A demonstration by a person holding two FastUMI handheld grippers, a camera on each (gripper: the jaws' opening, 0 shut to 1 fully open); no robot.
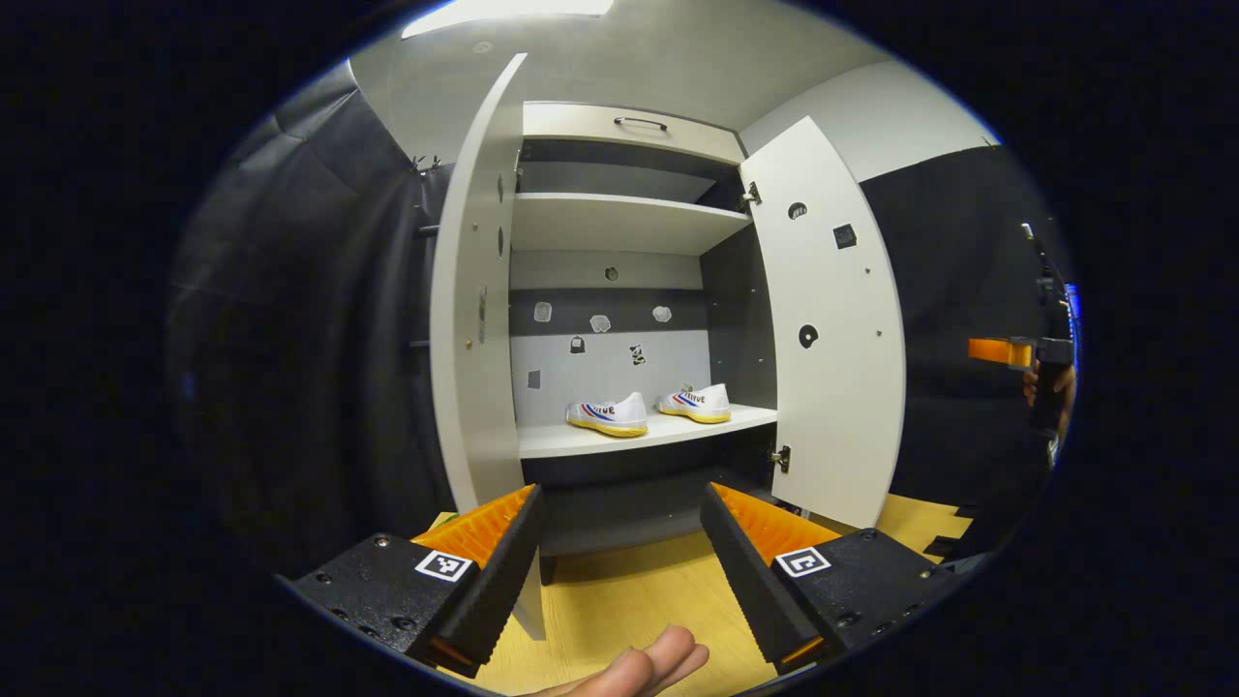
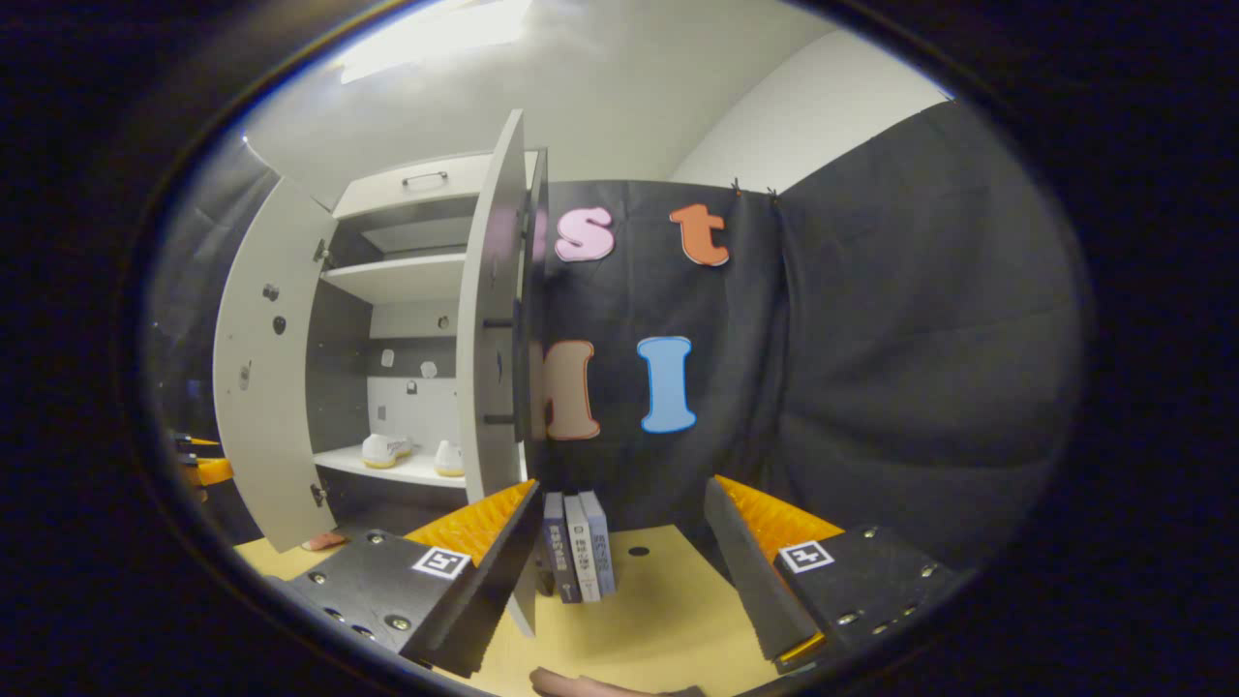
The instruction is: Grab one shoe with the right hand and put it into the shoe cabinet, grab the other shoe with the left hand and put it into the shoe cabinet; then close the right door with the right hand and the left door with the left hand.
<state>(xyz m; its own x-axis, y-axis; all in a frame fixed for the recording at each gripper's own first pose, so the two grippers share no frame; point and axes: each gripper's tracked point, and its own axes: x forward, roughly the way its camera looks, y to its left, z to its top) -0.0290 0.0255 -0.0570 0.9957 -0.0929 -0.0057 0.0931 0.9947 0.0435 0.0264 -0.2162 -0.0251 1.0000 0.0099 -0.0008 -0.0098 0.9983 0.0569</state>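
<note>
Both shoes (image 1: pixel 649 410) sit on the cabinet's lower shelf (image 1: pixel 542 443); both doors gape. Left gripper (image 1: pixel 619 571) and right gripper (image 2: pixel 619 566) are spread, empty; books (image 2: pixel 578 544) partly hidden.

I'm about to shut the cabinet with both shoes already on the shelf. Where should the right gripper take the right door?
Judging from the pose, go for the right door's free vertical edge, away from the hinges, coming from its outer face. The right gripper is open beside that edge, and the door stands wide open, so a push inward there should swing it shut.

Left tongs (image 1: pixel 619 571) and right tongs (image 2: pixel 619 571), both agape, empty.
</note>
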